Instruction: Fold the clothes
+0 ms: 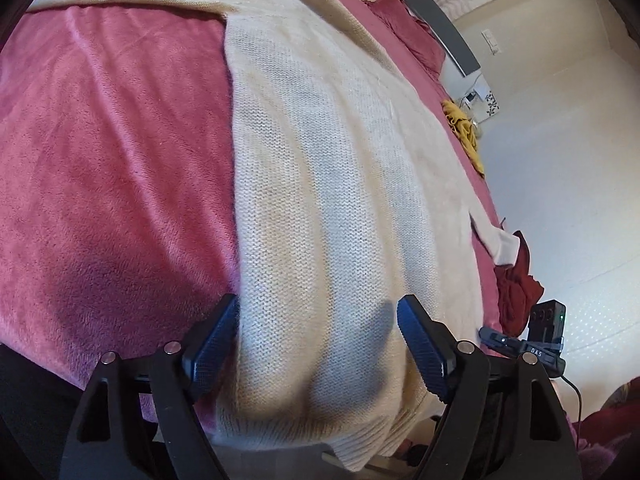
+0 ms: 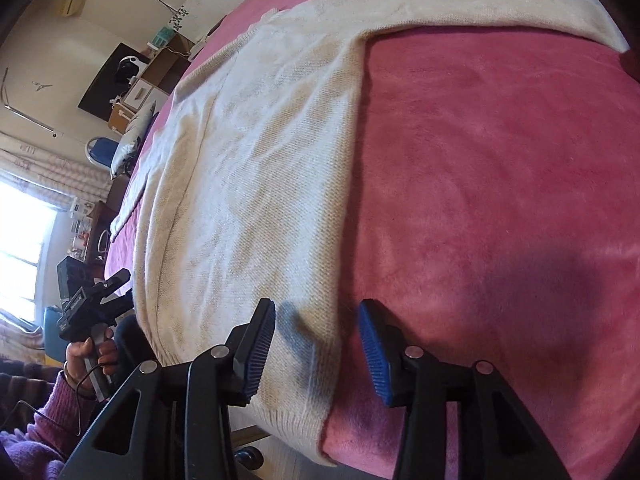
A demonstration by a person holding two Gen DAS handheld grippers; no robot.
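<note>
Left wrist view: I see the cream knit sweater (image 1: 320, 184) spread flat on the pink fleece blanket (image 1: 112, 152), which I take as my landmark. The sweater's body runs lengthwise along the blanket's right half, one sleeve stretched across the blanket's far end, the other sleeve trailing toward the blanket's right edge. My left gripper (image 1: 318, 346) has its jaws wide apart, nothing held between them; they straddle the sweater's ribbed hem, which hangs over the blanket's near edge. A dark red garment (image 1: 518, 292) lies at the blanket's right edge beside the sleeve cuff, and a mustard-yellow garment (image 1: 466, 128) lies farther along that same edge. My right gripper (image 1: 536, 344) shows partly, just off the blanket's right edge.

Right wrist view: the sweater (image 2: 260, 184) covers the blanket's (image 2: 500, 184) left half, a sleeve laid across the far end. My right gripper (image 2: 316, 344) stands with jaws parted and empty, the sweater's right side seam and hem corner lying between the fingers at the blanket's near edge. The left gripper (image 2: 116, 280) appears off the blanket's left edge, held in my left hand (image 2: 90, 356); I cannot tell its jaw state from here.
</note>
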